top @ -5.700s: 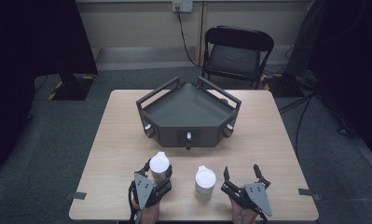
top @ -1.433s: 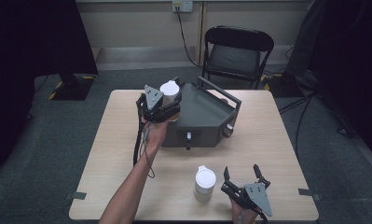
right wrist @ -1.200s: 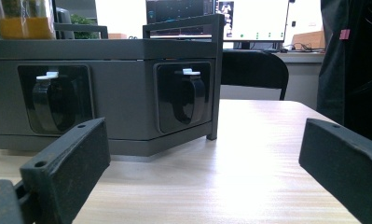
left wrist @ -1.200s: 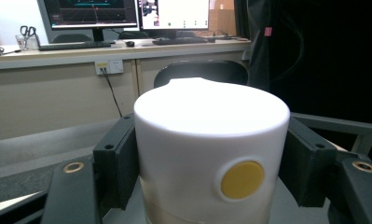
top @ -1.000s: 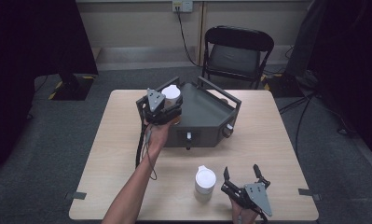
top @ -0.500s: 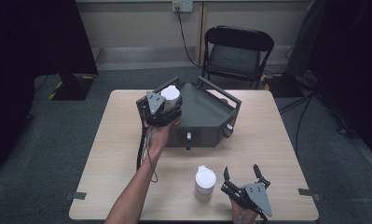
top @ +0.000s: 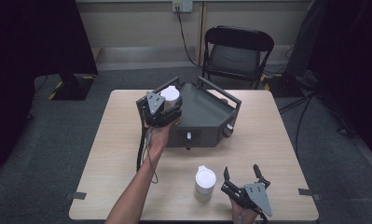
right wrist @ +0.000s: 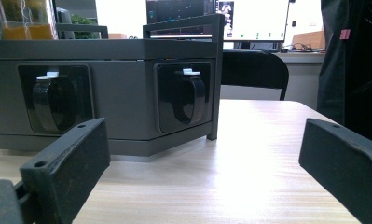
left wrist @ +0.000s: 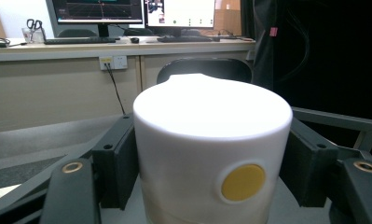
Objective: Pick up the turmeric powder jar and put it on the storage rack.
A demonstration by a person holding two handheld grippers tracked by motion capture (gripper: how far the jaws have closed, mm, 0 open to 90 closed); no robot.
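Two white cups in play. Left gripper [top: 167, 106] has its jaws clamped on one white cup [left wrist: 211, 154], held over the left corner of the grey tray [top: 207, 116]. Second cup [top: 205, 183] stands on the table [top: 104, 154], just left of the right gripper [top: 242, 175], jaws spread wide, empty.

A light wooden table [top: 113, 140] stands on a grey carpet floor [top: 44, 154]. A black folding chair [top: 237, 51] sits just behind the table. The wall [top: 137, 23] at the back is pale brown, with a power socket [top: 182, 5] and a black cord hanging down from it. Dark curtains [top: 30, 42] hang at both sides. A long desk [left wrist: 118, 46] holds bright computer screens [left wrist: 179, 11].
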